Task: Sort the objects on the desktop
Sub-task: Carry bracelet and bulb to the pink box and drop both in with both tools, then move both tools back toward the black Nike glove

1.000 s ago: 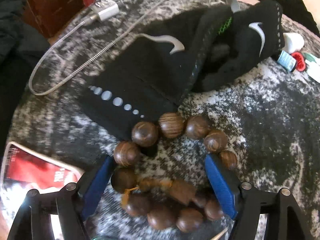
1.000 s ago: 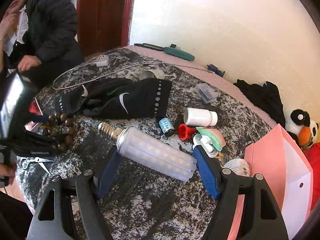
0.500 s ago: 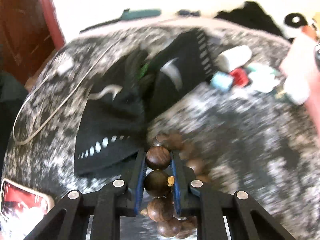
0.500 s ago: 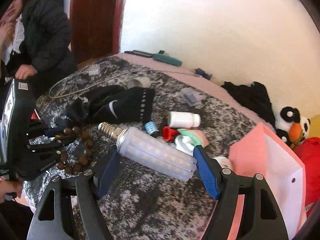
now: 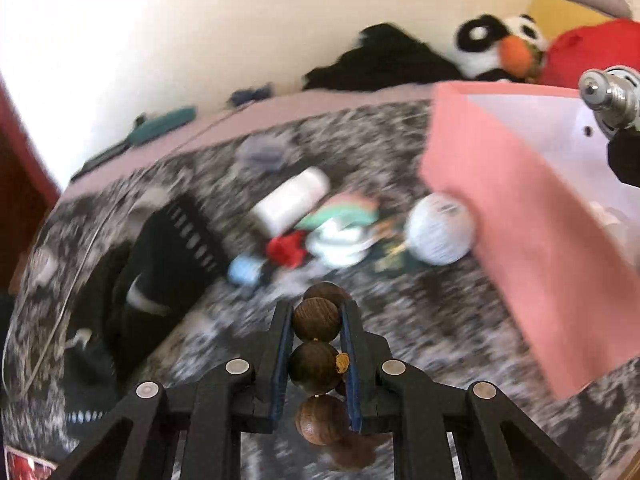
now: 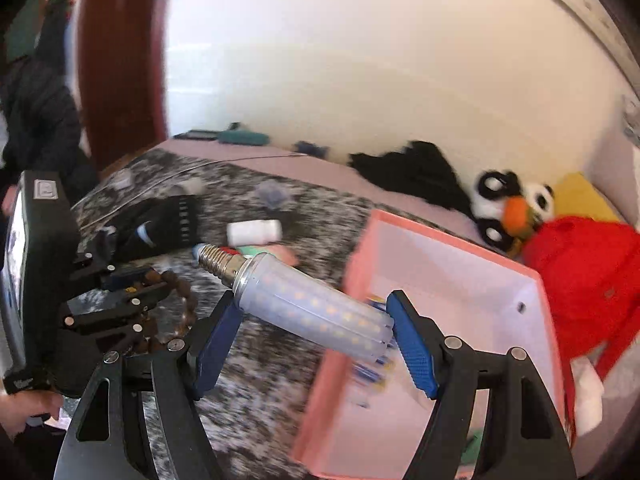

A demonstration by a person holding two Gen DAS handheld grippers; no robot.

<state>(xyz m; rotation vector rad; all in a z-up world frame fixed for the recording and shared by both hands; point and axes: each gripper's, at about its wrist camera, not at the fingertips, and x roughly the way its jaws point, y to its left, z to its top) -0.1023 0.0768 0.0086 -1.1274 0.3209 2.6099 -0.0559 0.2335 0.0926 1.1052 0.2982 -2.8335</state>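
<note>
Your left gripper [image 5: 315, 322] is clamped on a wooden bead bracelet [image 5: 316, 320], beads stacked in a line between the blue pads, rest of the loop hanging below the jaws, clear of the mottled grey tabletop [image 5: 400, 320]. Ahead of it sits blurred clutter: white bottle [image 5: 292, 196], red cap [image 5: 286, 250], small blue-labelled bottle [image 5: 244, 272], white-and-green pieces [image 5: 340, 236], ball of white string [image 5: 438, 228] touching the wall of the pink box [image 5: 520, 240]. Black gloves [image 5: 160, 272] lie to the left, a cable [image 5: 60, 312] beyond them. Your right gripper [image 6: 316, 316] holds an LED corn bulb [image 6: 316, 308] pinched across its length; long axis runs diagonal, screw base [image 6: 216, 260] pointing up-left toward the gloves, the blunt end down-right over the box's near edge. The bulb is in the air, partly above the open box [image 6: 440, 248]; some small blue items inside are too blurred to name. Box top is open, white inside walls. Behind the box: panda plush [image 6: 504, 208], red fabric [image 6: 584, 280], black cloth [image 6: 416, 172] along the wall. In the right wrist view your left gripper [image 6: 120, 300] is to the left of the bulb, well apart, with bare tabletop between them.
</note>
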